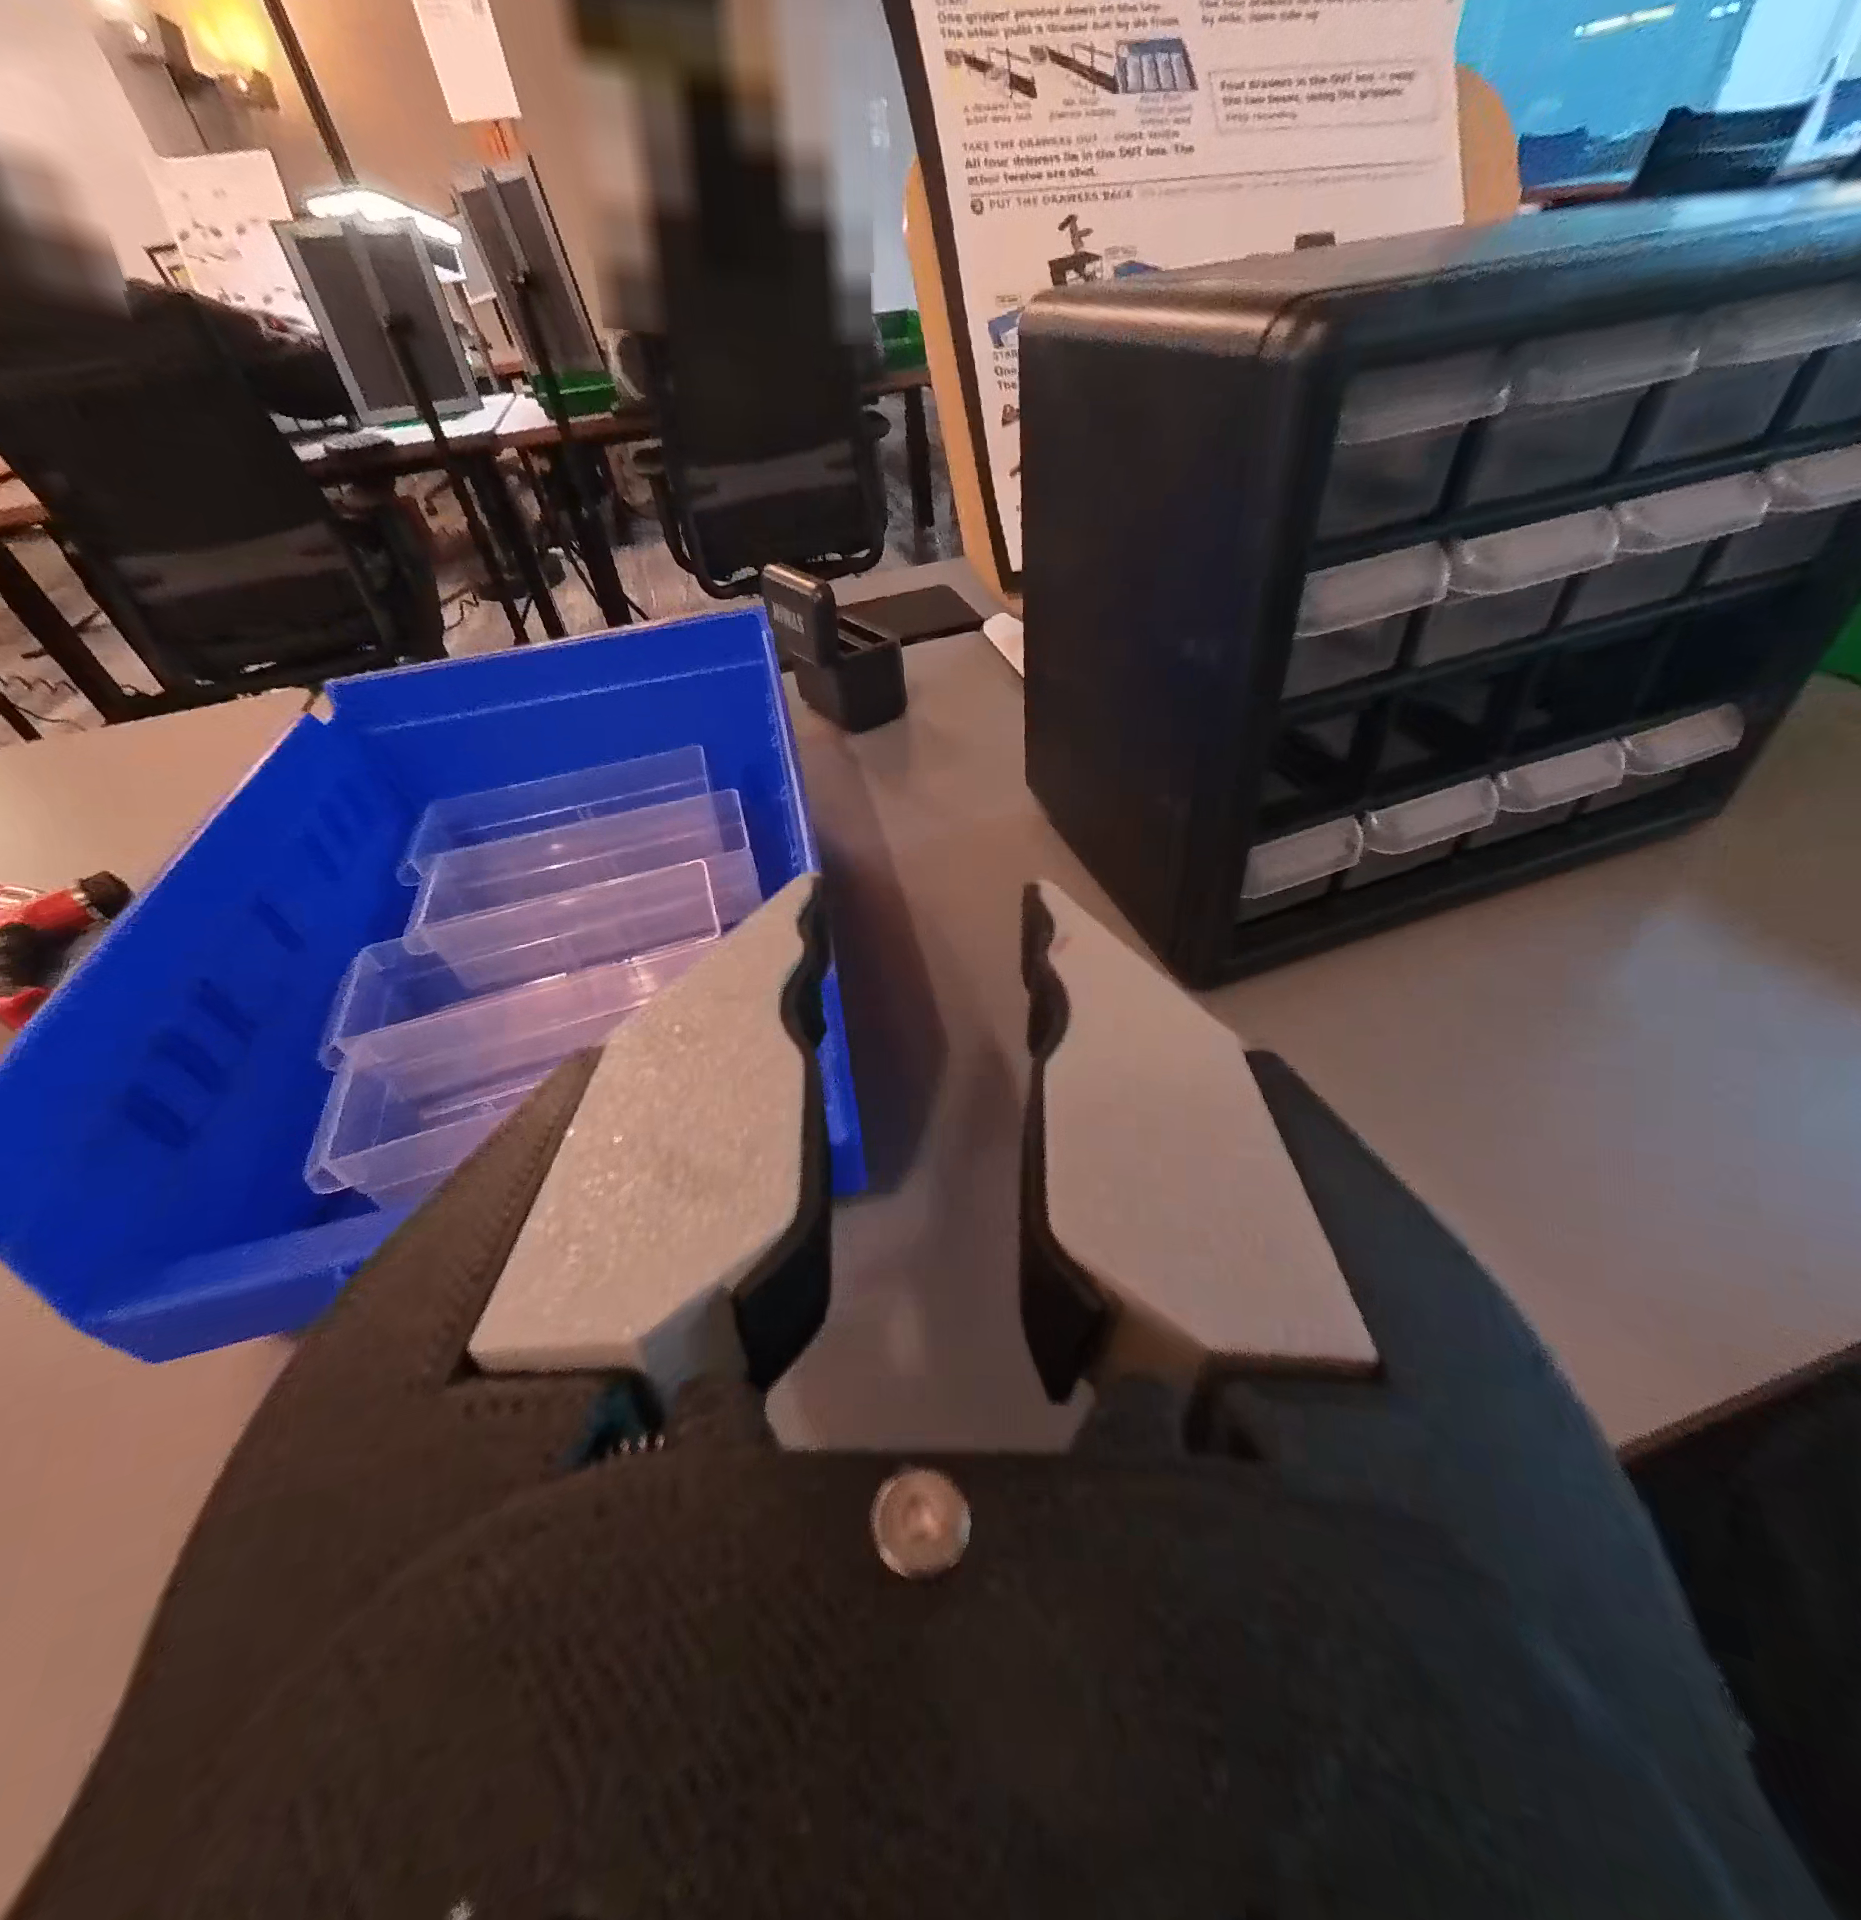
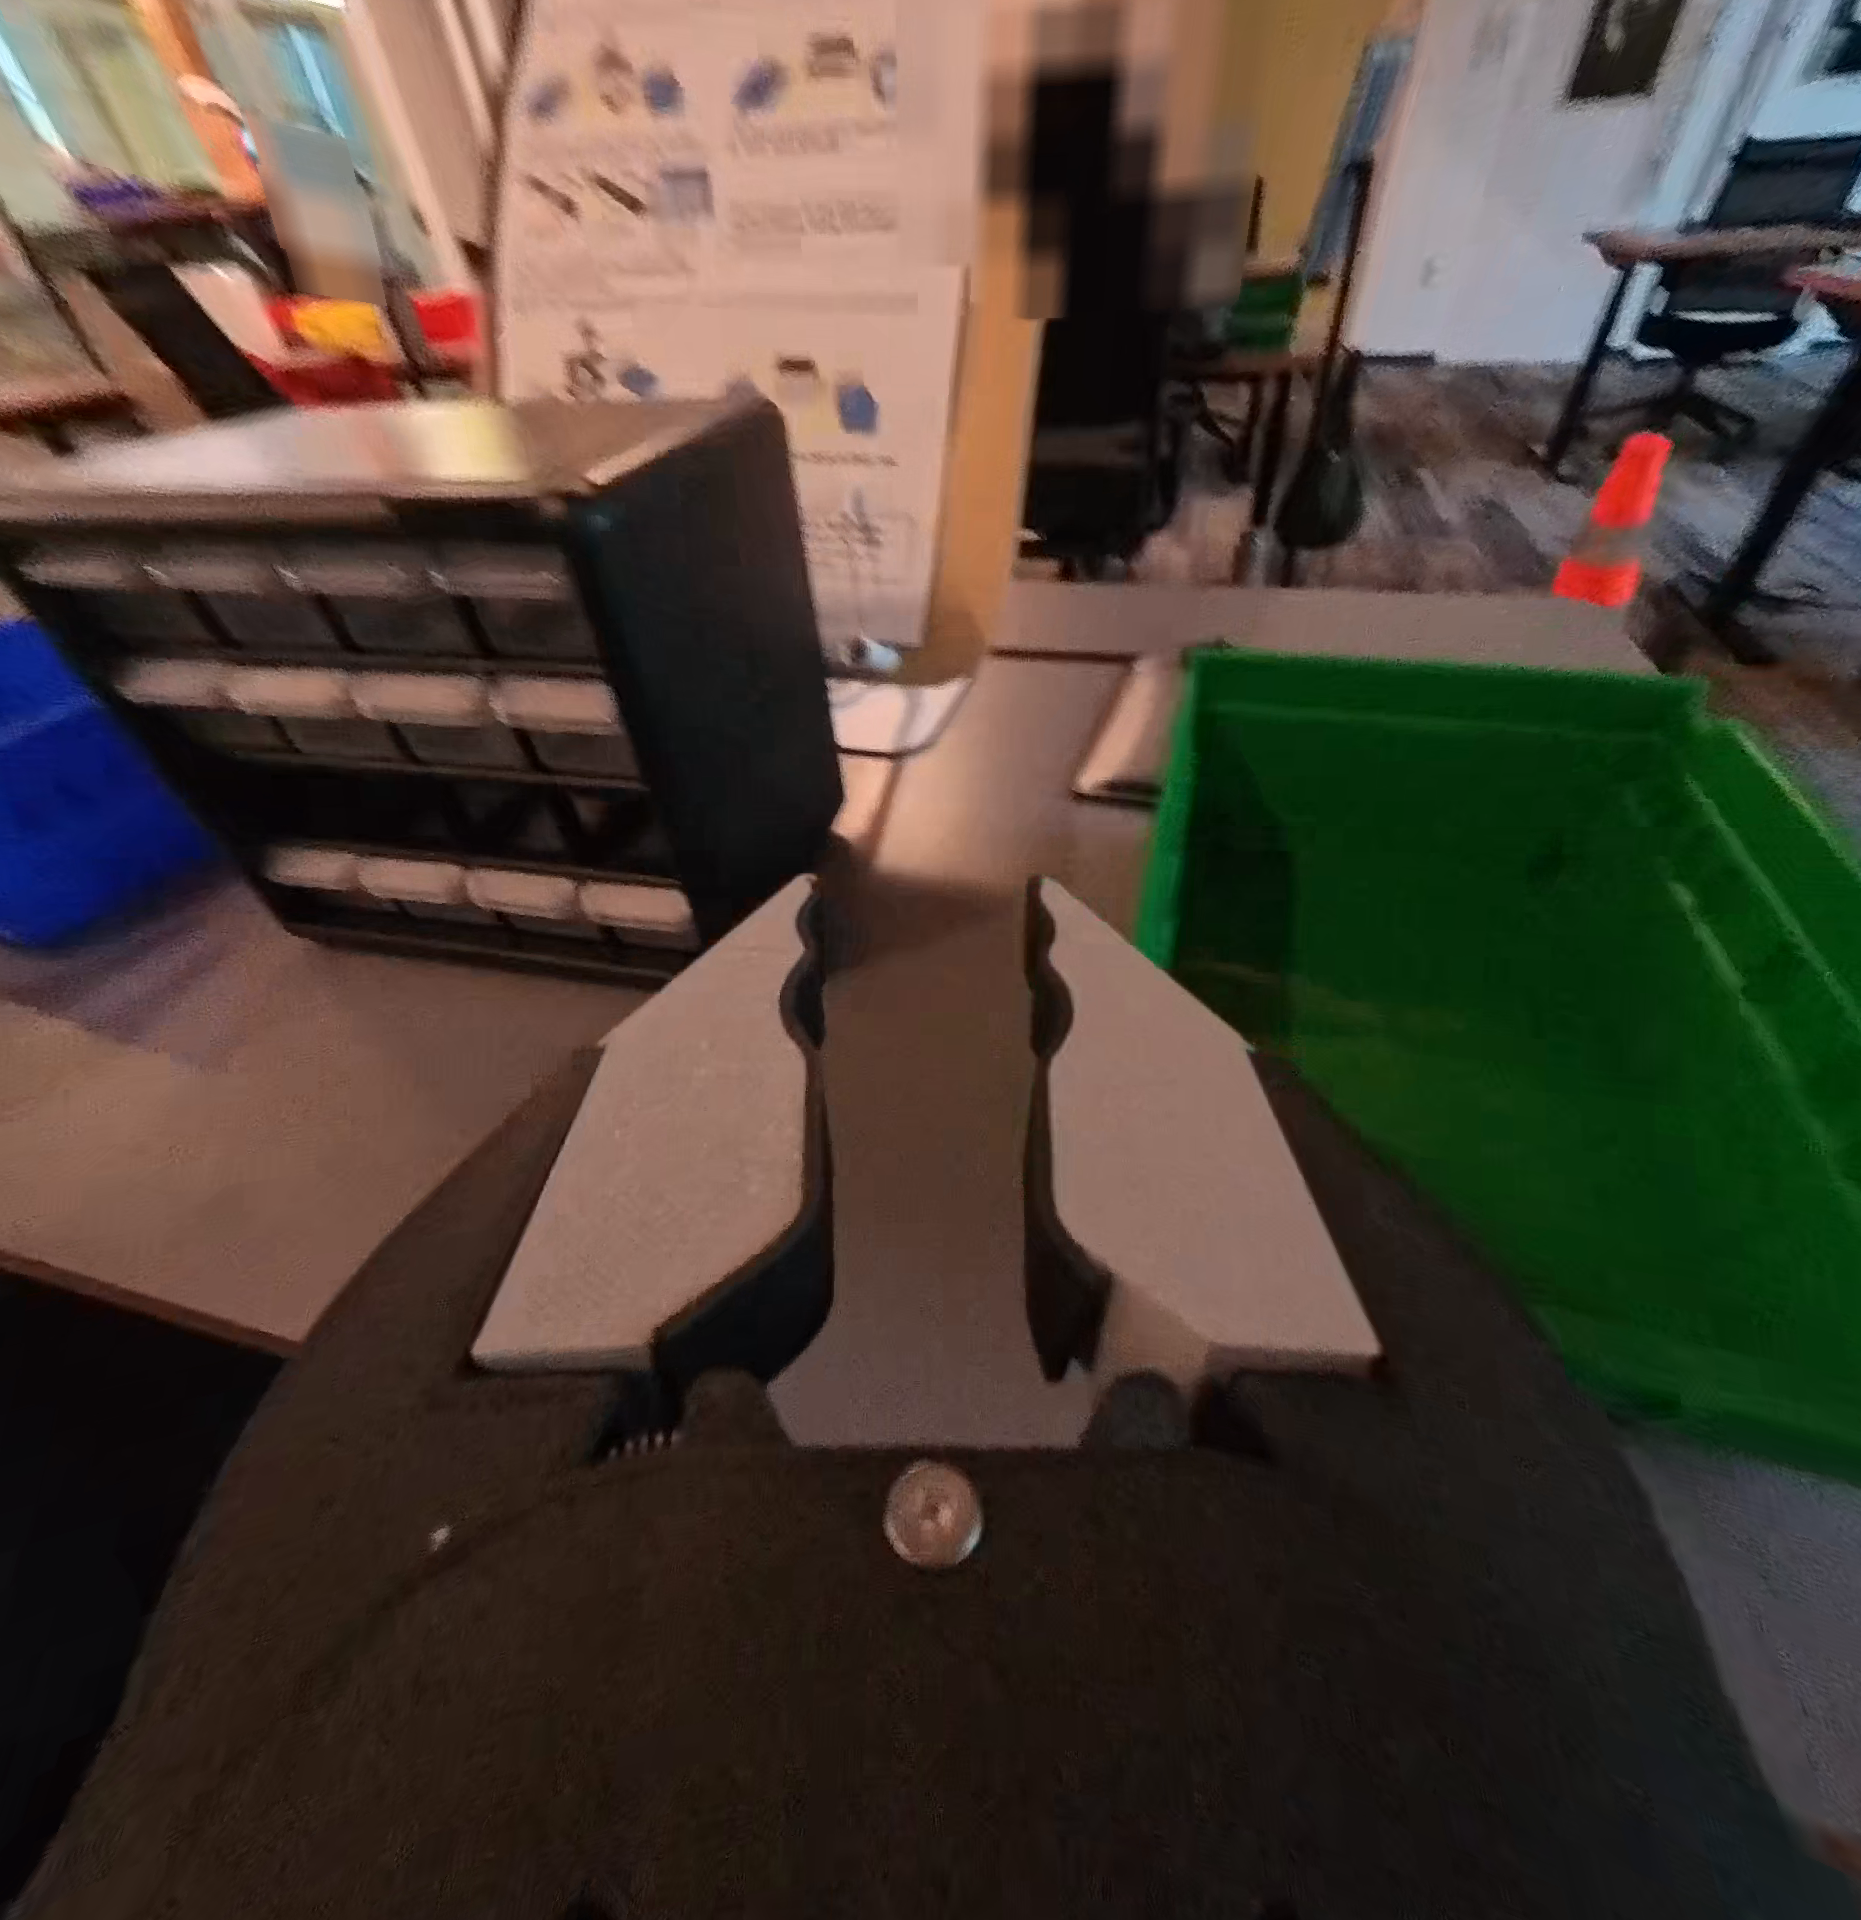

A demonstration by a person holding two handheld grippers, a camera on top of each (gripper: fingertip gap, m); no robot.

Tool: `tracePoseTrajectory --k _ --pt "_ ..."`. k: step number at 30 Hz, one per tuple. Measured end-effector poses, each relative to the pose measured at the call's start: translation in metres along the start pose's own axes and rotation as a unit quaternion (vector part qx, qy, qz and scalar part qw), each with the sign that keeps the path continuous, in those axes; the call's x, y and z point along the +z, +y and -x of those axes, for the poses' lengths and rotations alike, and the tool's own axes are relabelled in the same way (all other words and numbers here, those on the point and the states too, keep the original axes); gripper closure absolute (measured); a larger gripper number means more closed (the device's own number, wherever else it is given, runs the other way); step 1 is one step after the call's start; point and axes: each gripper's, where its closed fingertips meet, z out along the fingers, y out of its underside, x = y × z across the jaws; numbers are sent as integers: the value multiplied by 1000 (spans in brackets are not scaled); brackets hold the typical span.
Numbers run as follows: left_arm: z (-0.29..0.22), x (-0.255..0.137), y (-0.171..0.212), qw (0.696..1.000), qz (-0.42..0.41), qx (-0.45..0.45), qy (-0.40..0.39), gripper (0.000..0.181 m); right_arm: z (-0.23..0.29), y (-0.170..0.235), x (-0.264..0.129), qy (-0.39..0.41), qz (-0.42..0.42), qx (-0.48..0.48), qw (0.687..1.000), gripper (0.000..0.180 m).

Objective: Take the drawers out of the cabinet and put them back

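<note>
Your left gripper (image 1: 921, 914) and right gripper (image 2: 921, 909) hung apart, empty. Four clear plastic drawers (image 1: 552, 935) lay in the blue plastic bin (image 1: 178, 1039), beside the black plastic cabinet (image 1: 1144, 623). Gripping thin walls off-centre risked slippage.

office chairs (image 1: 770, 416), dark desks (image 2: 1736, 249) and an orange cone (image 2: 1612, 520) on patterned floor.

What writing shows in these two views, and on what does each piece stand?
Poster behind the cabinet: printed lines beside drawings; wording not repeated here.
Black box: short white label, blurred.
Right-view poster: too blurred to read.
Cabinet, blue bin, green bin: no writing seen.
</note>
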Motion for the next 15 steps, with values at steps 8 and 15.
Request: tracePoseTrajectory --k 8,15 --pt "18 16 53 992 102 64 -31 145 67 50 59 -87 91 -18 992 135" --pt "-19 33 72 992 116 18 51 139 94 74 79 -104 142 -57 983 132"
